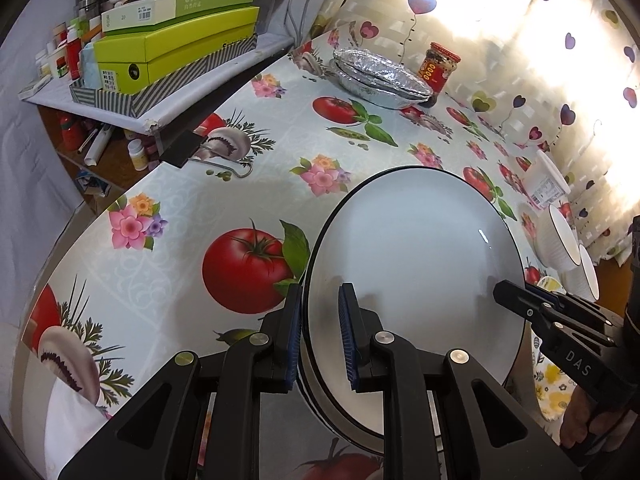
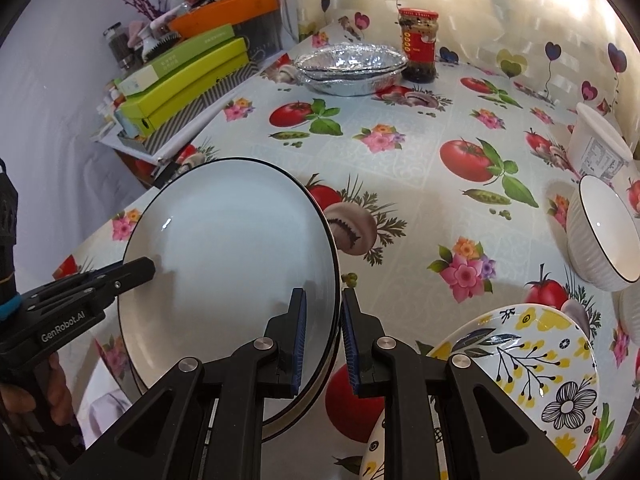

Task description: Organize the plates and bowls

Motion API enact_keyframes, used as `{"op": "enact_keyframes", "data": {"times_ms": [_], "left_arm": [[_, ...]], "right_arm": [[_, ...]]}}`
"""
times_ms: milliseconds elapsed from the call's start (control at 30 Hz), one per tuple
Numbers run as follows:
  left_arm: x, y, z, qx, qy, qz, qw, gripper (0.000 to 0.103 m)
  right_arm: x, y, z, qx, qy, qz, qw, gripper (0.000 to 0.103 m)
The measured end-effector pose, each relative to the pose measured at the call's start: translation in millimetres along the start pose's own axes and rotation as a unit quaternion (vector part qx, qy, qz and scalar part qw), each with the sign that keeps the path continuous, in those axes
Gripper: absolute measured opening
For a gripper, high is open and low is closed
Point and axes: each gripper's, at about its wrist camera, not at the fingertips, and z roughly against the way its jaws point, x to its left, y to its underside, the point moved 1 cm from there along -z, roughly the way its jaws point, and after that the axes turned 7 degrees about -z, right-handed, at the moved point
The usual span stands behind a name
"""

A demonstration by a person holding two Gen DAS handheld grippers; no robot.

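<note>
**Mia:** Where is the white plate (image 1: 416, 264)?

**Dad:** Between the two grippers, over the table (image 1: 168, 200). I can't tell if it is up in the air or resting on it. The left gripper (image 1: 320, 340) has the plate's left rim between its fingers. The right gripper (image 2: 323, 340) has the right rim. Both look a bit open around the rim, not squeezed tight.

**Mia:** How do we do it well?

**Dad:** I think squeeze both sides together, keep it flat, go slow. Mind the flower plate (image 2: 532, 364) just beside it, and the white bowl (image 2: 600, 236) farther right.
</note>
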Motion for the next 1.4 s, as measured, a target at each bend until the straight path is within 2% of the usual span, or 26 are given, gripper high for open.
{"op": "enact_keyframes", "data": {"times_ms": [667,767,900,1200,1400], "left_arm": [[-3.9,4.3,2.6,0.000,-0.010,-0.011,0.9999,0.019],[-0.3,4.8,0.3,0.008,-0.026,-0.004,0.9996,0.020],[2.0,6.4,0.4,0.005,-0.015,0.001,0.9999,0.020],[-2.4,7.9,0.9,0.006,-0.020,-0.005,0.9998,0.020],[0.0,8.1,1.7,0.003,-0.008,-0.003,1.0000,0.022]], "right_arm": [[-1.7,6.6,5.1,-0.012,0.002,-0.004,1.000,0.017],[0.7,7.8,7.4,-0.016,-0.011,-0.002,1.000,0.018],[5.5,9.6,6.9,-0.023,0.002,0.010,1.000,0.018],[-0.3,11.0,7.9,-0.027,-0.006,-0.004,1.000,0.018],[-2.0,12.9,8.8,-0.029,-0.011,-0.013,0.999,0.018]]}}
